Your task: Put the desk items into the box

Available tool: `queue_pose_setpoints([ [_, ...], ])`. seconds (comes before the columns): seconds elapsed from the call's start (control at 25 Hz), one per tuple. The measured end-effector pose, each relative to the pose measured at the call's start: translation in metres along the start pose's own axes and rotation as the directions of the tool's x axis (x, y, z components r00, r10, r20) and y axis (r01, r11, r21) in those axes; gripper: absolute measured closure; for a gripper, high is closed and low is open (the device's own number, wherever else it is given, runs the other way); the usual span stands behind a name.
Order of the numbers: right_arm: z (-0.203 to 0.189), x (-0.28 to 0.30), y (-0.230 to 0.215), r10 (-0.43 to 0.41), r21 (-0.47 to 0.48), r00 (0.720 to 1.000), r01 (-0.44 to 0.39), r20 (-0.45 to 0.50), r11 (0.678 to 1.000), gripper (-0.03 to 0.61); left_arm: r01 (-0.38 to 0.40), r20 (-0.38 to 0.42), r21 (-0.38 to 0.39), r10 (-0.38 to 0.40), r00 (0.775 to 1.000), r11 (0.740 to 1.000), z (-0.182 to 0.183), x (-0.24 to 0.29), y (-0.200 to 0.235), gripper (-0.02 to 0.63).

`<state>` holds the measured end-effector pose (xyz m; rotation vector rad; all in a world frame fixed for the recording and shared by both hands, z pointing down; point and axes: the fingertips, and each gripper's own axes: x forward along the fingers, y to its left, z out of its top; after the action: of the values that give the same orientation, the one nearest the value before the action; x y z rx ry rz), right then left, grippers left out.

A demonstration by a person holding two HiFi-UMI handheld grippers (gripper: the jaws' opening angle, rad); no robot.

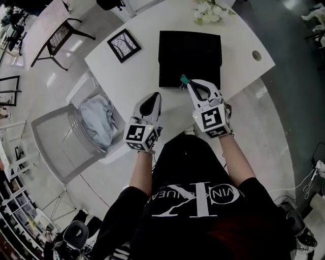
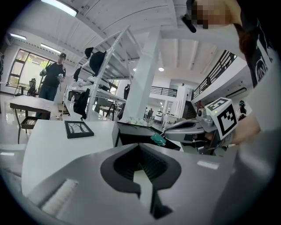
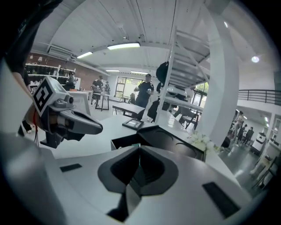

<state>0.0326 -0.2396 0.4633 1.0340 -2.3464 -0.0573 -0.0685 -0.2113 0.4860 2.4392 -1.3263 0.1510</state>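
Note:
A black open box [image 1: 190, 58] stands on the white table [image 1: 127, 76]. My right gripper [image 1: 186, 82] is shut on a small green item [image 1: 184, 79], holding it at the box's near edge. In the left gripper view the green item [image 2: 158, 139] shows at the tip of the right gripper [image 2: 163, 137], just in front of the box [image 2: 131, 132]. My left gripper [image 1: 156, 94] hovers over the table's near edge, left of the box, shut with nothing in it. A black picture frame [image 1: 124, 45] lies on the table to the left of the box.
White flowers [image 1: 210, 12] lie behind the box. The table has a round cable hole [image 1: 257, 55] at its right. A grey chair [image 1: 56, 142] with a grey cloth [image 1: 99, 122] on it stands to the left of the table. People stand far off in both gripper views.

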Motion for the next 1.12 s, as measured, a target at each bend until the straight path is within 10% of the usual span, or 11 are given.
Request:
queue_pose_setpoints([
  [1.12,-0.059,0.037,-0.019,0.008,-0.232,0.927,-0.102,-0.374,0.967,0.561,-0.004,0.010,-0.013,0.004,1.000,1.000,0.011,0.021,0.016,0.603],
])
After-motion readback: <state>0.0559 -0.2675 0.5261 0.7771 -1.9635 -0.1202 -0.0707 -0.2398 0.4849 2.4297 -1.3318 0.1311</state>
